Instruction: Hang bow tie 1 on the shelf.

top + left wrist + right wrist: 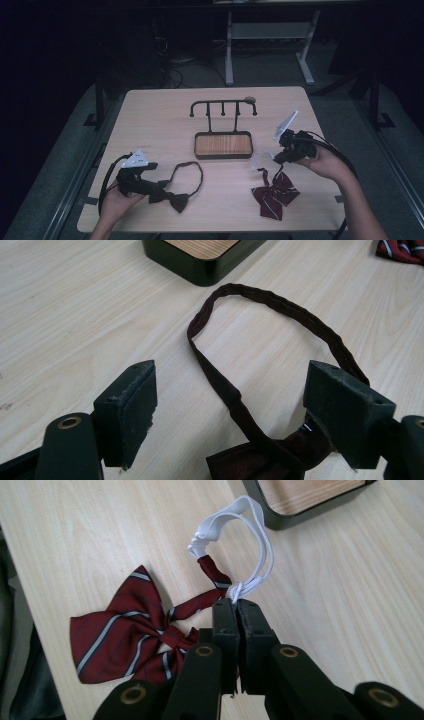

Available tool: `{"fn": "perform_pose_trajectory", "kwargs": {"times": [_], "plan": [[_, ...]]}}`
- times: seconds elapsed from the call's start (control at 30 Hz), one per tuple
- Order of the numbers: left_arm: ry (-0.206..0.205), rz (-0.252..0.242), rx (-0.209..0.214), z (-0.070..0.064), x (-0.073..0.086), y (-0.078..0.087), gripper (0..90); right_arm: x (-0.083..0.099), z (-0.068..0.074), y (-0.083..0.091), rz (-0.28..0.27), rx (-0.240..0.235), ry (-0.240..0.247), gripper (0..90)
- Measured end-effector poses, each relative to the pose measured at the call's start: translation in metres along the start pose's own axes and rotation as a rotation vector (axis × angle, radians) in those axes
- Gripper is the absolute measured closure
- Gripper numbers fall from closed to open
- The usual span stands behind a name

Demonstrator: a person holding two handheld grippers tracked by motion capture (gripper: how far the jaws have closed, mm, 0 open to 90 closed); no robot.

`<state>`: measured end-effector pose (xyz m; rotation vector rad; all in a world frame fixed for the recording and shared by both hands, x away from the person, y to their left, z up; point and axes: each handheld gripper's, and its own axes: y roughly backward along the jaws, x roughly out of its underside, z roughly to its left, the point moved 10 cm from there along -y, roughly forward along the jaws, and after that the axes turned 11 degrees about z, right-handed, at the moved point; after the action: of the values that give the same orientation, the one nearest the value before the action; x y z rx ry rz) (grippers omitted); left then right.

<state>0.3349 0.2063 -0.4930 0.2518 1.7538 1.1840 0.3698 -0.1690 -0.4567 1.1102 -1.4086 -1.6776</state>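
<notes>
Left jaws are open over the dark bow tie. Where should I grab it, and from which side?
Grip the dark bow tie at its knot, coming straight down from above: it lies flat on the table, the knot is the thickest part, and it already sits between the left gripper's open jaws. The strap loop is thin and floppy.

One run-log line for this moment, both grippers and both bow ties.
left gripper: open, jaws astride dark bow tie strap | right gripper: shut on white elastic band of striped red bow tie | hook stand: bare

Left claw agape, right claw clamped tight.
</notes>
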Motion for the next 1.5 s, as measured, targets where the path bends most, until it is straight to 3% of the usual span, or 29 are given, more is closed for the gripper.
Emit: {"fn": "perform_pose_trajectory", "kwargs": {"times": [0.47,1.0,1.5], "plan": [[-0.003,0.004,0.001,0.0,0.0,-0.001,21.4,-0.008,0.012,0.025,-0.023,0.0,0.07,86.9],[0.003,-0.001,0.003,0.0,0.0,-0.001,21.4,-0.017,0.015,0.055,-0.046,0.008,0.127,86.9],[0.008,-0.003,0.005,0.001,0.0,0.0,21.5,-0.03,0.005,0.081,-0.05,0.045,0.125,86.9]]}}
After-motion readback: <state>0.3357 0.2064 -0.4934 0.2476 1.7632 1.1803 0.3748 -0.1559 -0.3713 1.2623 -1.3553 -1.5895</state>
